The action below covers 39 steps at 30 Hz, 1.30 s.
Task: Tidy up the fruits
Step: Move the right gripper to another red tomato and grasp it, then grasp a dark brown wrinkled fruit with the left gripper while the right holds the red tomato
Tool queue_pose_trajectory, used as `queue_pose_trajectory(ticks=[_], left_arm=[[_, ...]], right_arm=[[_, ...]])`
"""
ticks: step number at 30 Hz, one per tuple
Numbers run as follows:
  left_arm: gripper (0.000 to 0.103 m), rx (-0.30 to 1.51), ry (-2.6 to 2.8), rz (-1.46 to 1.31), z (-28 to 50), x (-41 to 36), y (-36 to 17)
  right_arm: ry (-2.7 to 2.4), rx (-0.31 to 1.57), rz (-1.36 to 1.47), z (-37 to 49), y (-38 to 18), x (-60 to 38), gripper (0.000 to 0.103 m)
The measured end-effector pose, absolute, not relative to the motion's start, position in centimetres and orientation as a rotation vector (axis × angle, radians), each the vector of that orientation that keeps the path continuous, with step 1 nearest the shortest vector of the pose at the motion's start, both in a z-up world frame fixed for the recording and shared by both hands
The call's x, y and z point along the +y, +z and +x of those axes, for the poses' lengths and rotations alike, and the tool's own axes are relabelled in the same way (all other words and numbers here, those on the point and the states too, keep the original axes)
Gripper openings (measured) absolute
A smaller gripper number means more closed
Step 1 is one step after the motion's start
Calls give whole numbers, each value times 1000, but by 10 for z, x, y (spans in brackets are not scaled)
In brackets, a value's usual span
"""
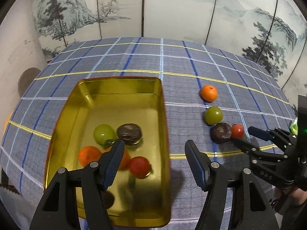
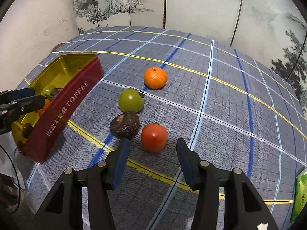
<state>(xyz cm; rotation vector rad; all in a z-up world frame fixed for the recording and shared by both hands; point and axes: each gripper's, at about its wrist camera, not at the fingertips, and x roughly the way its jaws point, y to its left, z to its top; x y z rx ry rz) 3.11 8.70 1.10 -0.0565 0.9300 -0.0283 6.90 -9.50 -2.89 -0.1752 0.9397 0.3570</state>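
item: right gripper (image 2: 152,153), jaws spread wide and holding nothing, hung low over the counter (image 2: 220,95). straight ahead of the gap and just beyond the tips lay the red fruit (image 2: 154,137); we judged it the likeliest next pick, being round with no long axis to line up on. the dark wrinkled fruit (image 2: 125,125) sat just beside it on the left, close to the left finger, so we judged that a closing grip could nudge it.

item: further out in the same row, green fruit (image 2: 131,100), then orange fruit (image 2: 155,77), all loose on the checked cloth.

item: left gripper (image 1: 153,147), jaws also released and empty, held over the near right edge of the toffee tin (image 1: 165,115). the tin lay to the left of the loose row and held several fruits already.

item: right hand nearer the loose row; left hand nearer the tin.
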Motion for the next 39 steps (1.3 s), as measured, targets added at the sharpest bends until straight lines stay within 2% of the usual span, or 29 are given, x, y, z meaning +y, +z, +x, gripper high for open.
queue_pose_trajectory(ticks=[9,15,17,39], left_arm=[[66,944,-66,-19,42,56,6],[66,942,-96,9,47,35,5],[66,942,-103,17,49,29,3],[66,998,-179,67,82,-33,-34]], right_arm=[[338,942,-159,82,-42,-96,48],[354,940,-127,86,-48,-99,37],[366,934,-130,86,-48,-97,30],[227,943,-79,102,-49,-175,29]])
